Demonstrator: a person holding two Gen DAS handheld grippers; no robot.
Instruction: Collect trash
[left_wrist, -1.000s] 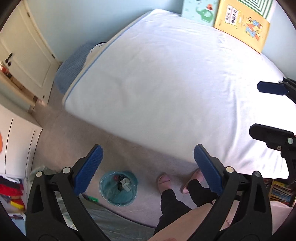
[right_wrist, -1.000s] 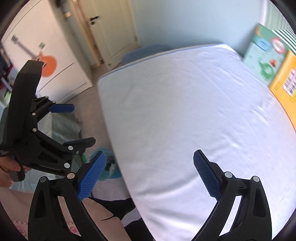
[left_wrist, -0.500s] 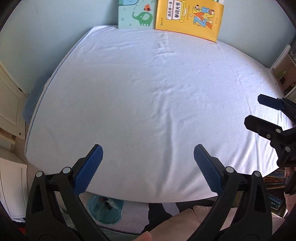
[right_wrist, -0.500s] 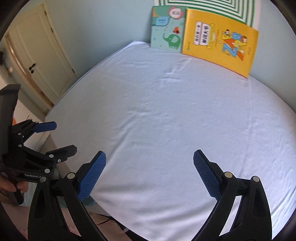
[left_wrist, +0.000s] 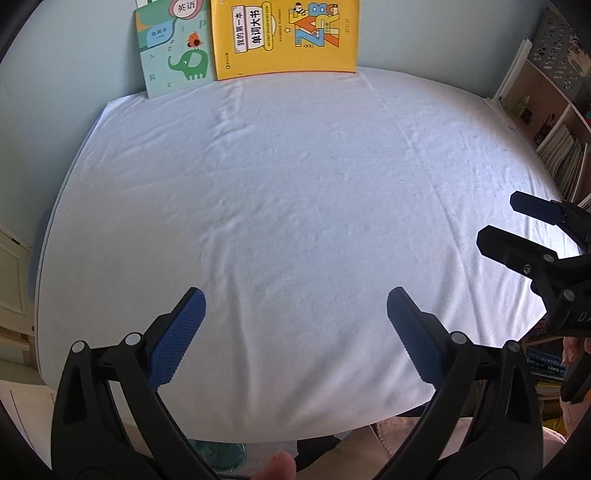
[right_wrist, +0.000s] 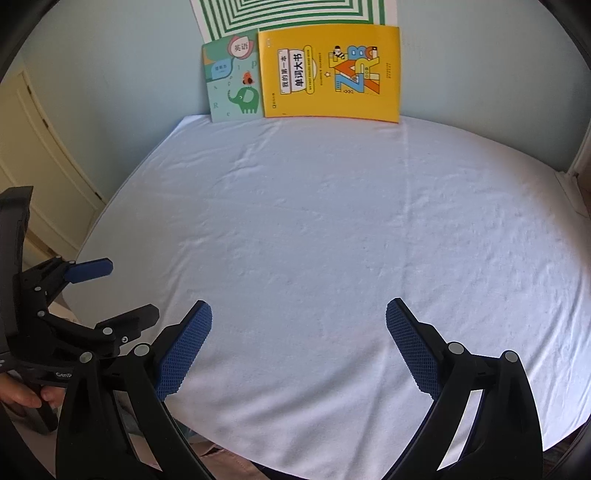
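Both the left gripper (left_wrist: 295, 317) and right gripper (right_wrist: 298, 332) hold ribbed blue fingers spread above a wrinkled white sheet (left_wrist: 295, 206).

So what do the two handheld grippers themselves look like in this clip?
Both match: the left gripper and right gripper have black plastic frames with triangular cut-outs and silver pivot screws. Their fingers carry blue, dot-textured pads. White lettering marks the bodies, too small to read. No cables show.

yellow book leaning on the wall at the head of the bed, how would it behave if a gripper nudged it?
The yellow book looks thin and wide, so probably light and slightly flexible. It stands on edge on the soft white sheet, leaning on the wall, so a nudge would likely slide or topple it flat.
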